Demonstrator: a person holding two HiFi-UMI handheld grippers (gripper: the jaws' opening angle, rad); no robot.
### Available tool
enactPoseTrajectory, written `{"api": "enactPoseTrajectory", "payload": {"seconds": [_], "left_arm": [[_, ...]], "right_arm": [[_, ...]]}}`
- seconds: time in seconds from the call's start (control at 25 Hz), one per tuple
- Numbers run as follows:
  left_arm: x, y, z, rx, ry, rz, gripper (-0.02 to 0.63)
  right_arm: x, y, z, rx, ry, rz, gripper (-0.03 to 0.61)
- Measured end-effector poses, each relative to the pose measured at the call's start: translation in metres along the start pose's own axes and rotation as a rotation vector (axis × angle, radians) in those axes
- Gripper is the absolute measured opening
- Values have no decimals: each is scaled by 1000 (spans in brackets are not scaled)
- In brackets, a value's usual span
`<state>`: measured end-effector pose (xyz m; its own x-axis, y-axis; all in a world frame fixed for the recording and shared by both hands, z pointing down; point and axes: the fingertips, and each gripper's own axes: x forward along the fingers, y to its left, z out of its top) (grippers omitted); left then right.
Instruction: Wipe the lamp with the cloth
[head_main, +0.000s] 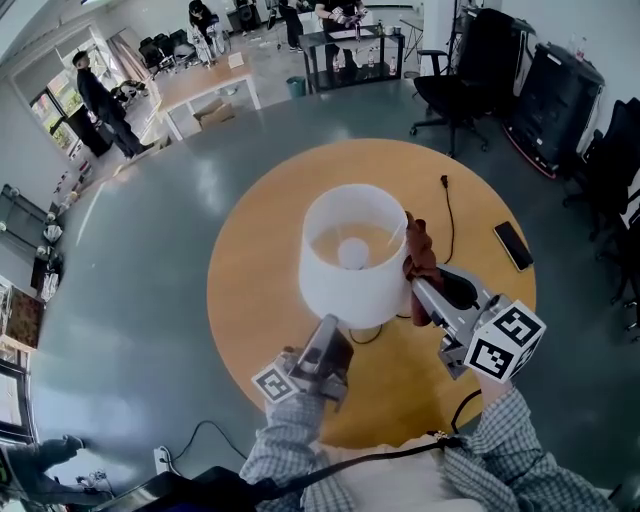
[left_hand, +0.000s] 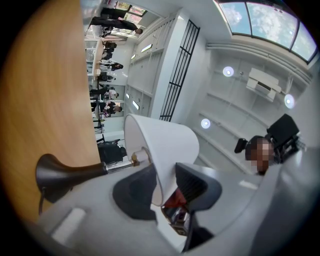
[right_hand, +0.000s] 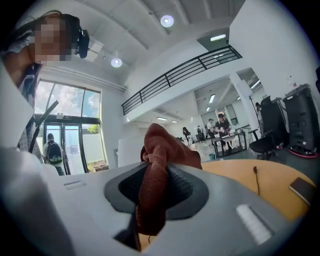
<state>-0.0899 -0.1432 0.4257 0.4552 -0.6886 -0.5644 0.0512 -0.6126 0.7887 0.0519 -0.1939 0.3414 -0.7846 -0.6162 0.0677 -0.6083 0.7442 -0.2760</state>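
A table lamp with a white drum shade (head_main: 352, 255) stands on the round wooden table (head_main: 260, 250). My left gripper (head_main: 338, 325) is shut on the shade's lower rim; in the left gripper view the shade (left_hand: 160, 145) runs between the jaws, with the lamp's dark base (left_hand: 60, 172) and metal stem to the left. My right gripper (head_main: 418, 285) is shut on a rust-red cloth (head_main: 420, 255), which rests against the shade's right side. The cloth (right_hand: 160, 170) hangs bunched between the jaws in the right gripper view.
A black phone (head_main: 513, 245) lies on the table's right side. The lamp's black cord (head_main: 447, 215) runs across the table toward the far edge. Office chairs (head_main: 455, 95) and several people stand farther off in the room.
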Motion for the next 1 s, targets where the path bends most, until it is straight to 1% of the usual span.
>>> {"api": "enactPoseTrajectory", "payload": {"seconds": [0.12,0.16,0.24,0.36,0.52,0.64,0.72,0.84,0.92,1.0], "left_arm": [[-2,1,-1,-5,-2,-2,120],[-2,1,0,-5,-2,-3,120],[-2,0,0,-7,-1,-3,118],[-2,-2,0,-8,0,-2,118],[-5,1,-1,-9,-2,-1,118],[-4,2,-1,-8,2,-2,118],[-5,3,-1,-9,3,-3,118],[-4,2,-1,-10,6,-3,118],[-4,1,-1,-10,5,-3,118],[-3,1,-1,-6,4,-4,118]], "right_arm": [[-5,-19,-40,86,73,-37,87],[-5,-22,-48,114,87,-38,87],[-4,-23,-51,141,89,-26,87],[-2,-24,-32,130,52,-6,87],[11,-39,11,76,-6,44,87],[33,-46,46,8,3,141,87],[52,-45,65,-33,37,220,87],[80,-45,89,-84,95,311,87],[98,-45,95,-106,156,373,87],[114,-44,91,-104,231,447,87]]}}
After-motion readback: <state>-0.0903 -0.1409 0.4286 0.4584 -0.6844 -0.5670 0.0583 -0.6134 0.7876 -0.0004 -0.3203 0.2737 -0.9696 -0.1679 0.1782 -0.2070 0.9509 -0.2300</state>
